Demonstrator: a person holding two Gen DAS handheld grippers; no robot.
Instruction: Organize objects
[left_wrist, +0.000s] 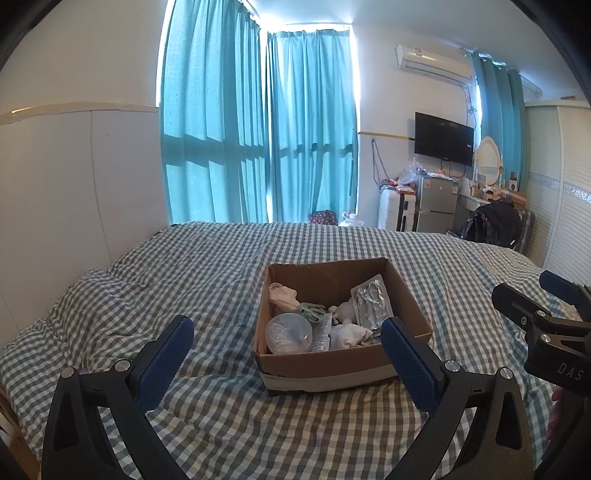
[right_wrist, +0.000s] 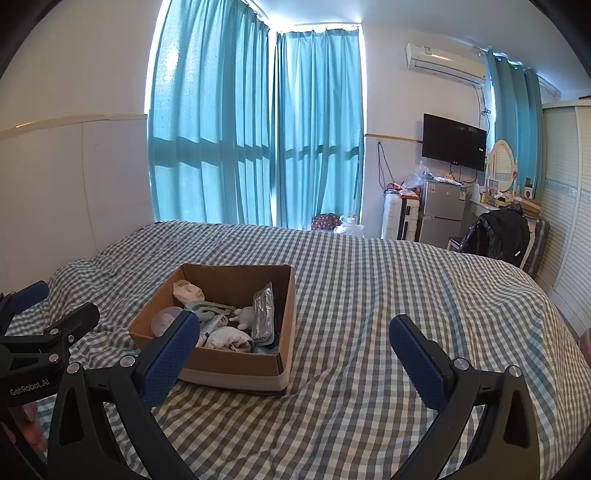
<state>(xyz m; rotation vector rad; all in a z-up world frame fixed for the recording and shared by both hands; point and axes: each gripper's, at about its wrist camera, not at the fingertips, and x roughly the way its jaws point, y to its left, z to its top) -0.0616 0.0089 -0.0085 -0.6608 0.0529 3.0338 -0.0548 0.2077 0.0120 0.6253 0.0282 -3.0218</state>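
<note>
Box front-right corner behind left tool pad; dresser bits too small.

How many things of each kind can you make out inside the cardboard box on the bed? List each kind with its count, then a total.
Inside the cardboard box:
Clear round plastic lid: 1
Silver blister pack: 1
Green plastic clip: 1
Cream cloth bundle: 1
White soft items: 2
Printed sachet: 1
Total: 7 that can be told apart.

Home bedroom: checked bed, teal curtains, wall TV.
</note>
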